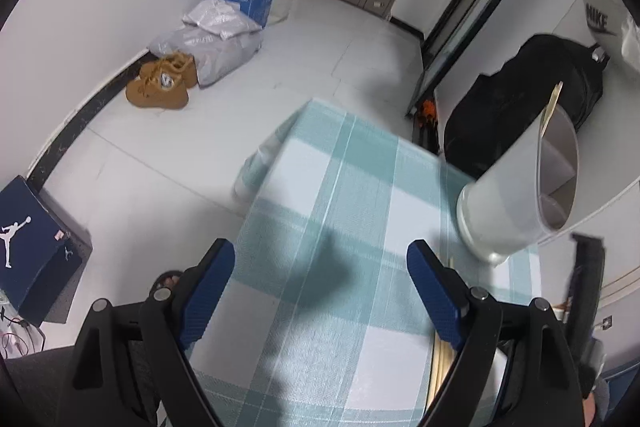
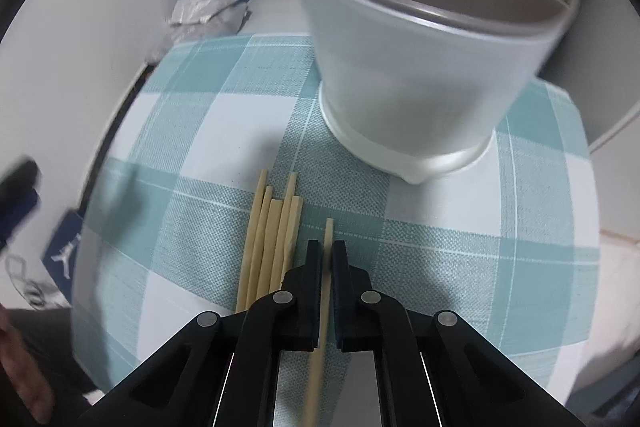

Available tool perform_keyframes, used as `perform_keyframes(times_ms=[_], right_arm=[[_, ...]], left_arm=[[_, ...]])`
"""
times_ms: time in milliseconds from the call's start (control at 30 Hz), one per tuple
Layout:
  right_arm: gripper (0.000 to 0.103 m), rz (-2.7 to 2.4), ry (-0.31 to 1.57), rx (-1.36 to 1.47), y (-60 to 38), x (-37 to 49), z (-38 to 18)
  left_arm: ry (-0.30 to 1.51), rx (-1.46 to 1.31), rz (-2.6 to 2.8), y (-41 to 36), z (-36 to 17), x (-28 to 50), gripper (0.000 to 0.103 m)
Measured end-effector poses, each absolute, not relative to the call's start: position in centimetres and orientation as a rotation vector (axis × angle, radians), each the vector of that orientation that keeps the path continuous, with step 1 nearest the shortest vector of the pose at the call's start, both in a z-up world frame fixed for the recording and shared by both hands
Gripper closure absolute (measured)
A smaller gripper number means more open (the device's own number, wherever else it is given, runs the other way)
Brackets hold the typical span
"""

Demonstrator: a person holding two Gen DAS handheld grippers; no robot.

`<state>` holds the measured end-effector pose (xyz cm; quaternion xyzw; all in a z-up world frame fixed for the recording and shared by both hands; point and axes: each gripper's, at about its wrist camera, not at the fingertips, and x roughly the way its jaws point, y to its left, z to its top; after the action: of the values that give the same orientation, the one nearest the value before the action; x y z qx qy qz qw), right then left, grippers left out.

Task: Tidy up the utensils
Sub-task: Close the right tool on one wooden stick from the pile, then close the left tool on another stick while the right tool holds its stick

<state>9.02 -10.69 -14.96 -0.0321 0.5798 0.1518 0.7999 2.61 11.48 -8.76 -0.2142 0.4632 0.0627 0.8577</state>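
The right tongs were clamped on a single wooden chopstick, whose tip poked out just past the pads. Just left of it, a bundle of chopsticks lay flat on the checked tabletop. Beyond them stood a frosted white utensil holder with a divided interior, near the tabletop's far edge. The left tongs stood wide apart with nothing between them, above the checked cloth, the holder off to their right.
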Motion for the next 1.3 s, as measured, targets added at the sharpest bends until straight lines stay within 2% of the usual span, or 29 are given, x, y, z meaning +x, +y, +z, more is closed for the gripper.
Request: perform_keyframes(times_ms=[300,633,867,1300], right_arm=[[0.1,0.392,1.097,0.089,-15.7,7.2,-10.7],[0.1,0.415,1.02,0.442,-22.5,6.8,-8.8],[0.1,0.393,0.942,0.419,-24.6,5.3,-6.6],[0.1,0.415,0.913,0.417,-25.4,5.1,-5.8]], left_arm=[[1.121,-0.392,0.0,7.4,-10.7,3.4,0.018],[1.187,-0.206,-0.084,2.3,-11.7,3.4,0.018],[1.238,-0.079,-0.007,0.9,-12.5,3.5,0.018],[1.289,0.043,0.041,-0.2,-12.9,5.1,0.019]])
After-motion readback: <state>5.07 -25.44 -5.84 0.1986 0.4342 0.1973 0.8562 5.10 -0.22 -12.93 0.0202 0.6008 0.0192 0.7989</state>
